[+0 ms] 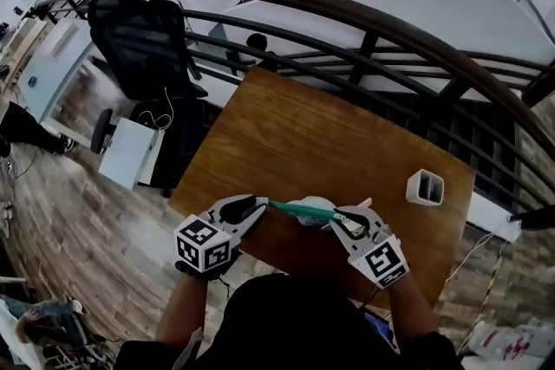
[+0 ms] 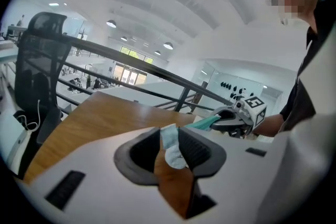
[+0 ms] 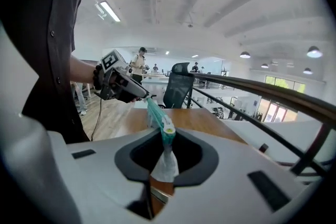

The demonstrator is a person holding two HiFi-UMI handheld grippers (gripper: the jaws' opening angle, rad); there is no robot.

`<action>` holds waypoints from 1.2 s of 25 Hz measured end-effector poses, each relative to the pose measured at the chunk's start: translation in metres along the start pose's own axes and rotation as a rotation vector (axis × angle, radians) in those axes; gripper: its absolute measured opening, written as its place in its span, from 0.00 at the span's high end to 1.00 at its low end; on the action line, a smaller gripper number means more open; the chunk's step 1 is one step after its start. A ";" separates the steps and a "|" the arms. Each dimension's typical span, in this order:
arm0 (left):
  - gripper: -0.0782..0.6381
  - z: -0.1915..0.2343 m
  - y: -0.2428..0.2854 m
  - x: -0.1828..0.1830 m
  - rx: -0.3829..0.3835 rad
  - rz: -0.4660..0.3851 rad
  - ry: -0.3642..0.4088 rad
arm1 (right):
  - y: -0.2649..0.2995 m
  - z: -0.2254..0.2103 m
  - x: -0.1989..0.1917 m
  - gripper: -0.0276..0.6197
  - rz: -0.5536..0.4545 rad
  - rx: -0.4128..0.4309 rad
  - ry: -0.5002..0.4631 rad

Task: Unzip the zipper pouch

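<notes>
Jaws of the left gripper (image 2: 169, 139), white-bodied with dark pads: closed on a fold of pale fabric at one end of the soft pale-blue fabric zipper pouch (image 1: 303, 210) with a teal zipper band. Fabric fills the gap between the pads. Jaws of the right gripper (image 3: 167, 152), same build: closed on the whitish cloth at the opposite end.

Position: zipper pouch hangs between the two grippers, above the near edge of the brown wooden table (image 1: 303, 126), close to the person's body. The teal band runs roughly straight from one gripper to the other and looks taut.

Reasoning for the hold: one end anchored, the other pulled away, so the zipper line is stretched flat. A slack pouch would bunch and jam the slider. Holding it in the air keeps the table from dragging on the cloth.

Small white zipper slider (image 3: 167, 125) with a yellow-green dot sits on the band just ahead of the right jaws. Cannot tell whether its pull tab is inside the grip; the pads appear to hold cloth below it. Judgement: zipper looks closed along its visible length, so unzipping is not yet begun.

Small white open-topped container (image 1: 425, 186) stands well apart, on the table's right side, uninvolved.
</notes>
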State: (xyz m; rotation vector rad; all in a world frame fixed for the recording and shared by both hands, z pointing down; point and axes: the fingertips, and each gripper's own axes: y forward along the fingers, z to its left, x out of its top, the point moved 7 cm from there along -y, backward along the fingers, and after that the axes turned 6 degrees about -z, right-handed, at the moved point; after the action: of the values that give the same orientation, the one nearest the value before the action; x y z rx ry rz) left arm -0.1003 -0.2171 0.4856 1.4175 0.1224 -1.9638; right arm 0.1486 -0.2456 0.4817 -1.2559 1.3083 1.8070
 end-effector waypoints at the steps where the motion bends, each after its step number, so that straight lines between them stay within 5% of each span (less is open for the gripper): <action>1: 0.73 0.001 -0.003 0.005 0.016 -0.008 0.018 | -0.003 0.000 0.002 0.89 0.005 -0.027 -0.001; 4: 0.73 -0.001 -0.008 0.019 -0.009 -0.031 0.040 | -0.012 0.000 0.006 0.90 0.014 -0.094 0.003; 10: 0.75 -0.048 0.014 0.036 -0.297 -0.029 0.010 | -0.017 0.008 0.019 0.90 0.026 -0.175 -0.017; 15: 0.77 -0.082 0.040 0.042 -0.453 -0.004 0.025 | -0.013 0.018 0.028 0.90 0.040 -0.204 -0.052; 23: 0.81 -0.100 0.056 0.043 -0.568 0.056 -0.074 | -0.008 0.027 0.039 0.90 0.057 -0.247 -0.093; 30: 0.84 -0.098 0.065 0.035 -0.535 0.163 -0.068 | -0.002 0.034 0.045 0.90 0.126 -0.283 -0.196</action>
State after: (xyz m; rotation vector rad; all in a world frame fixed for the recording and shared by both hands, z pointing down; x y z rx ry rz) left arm 0.0105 -0.2380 0.4371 0.9772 0.4505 -1.6763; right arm 0.1205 -0.2162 0.4421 -1.1215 1.0716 2.2039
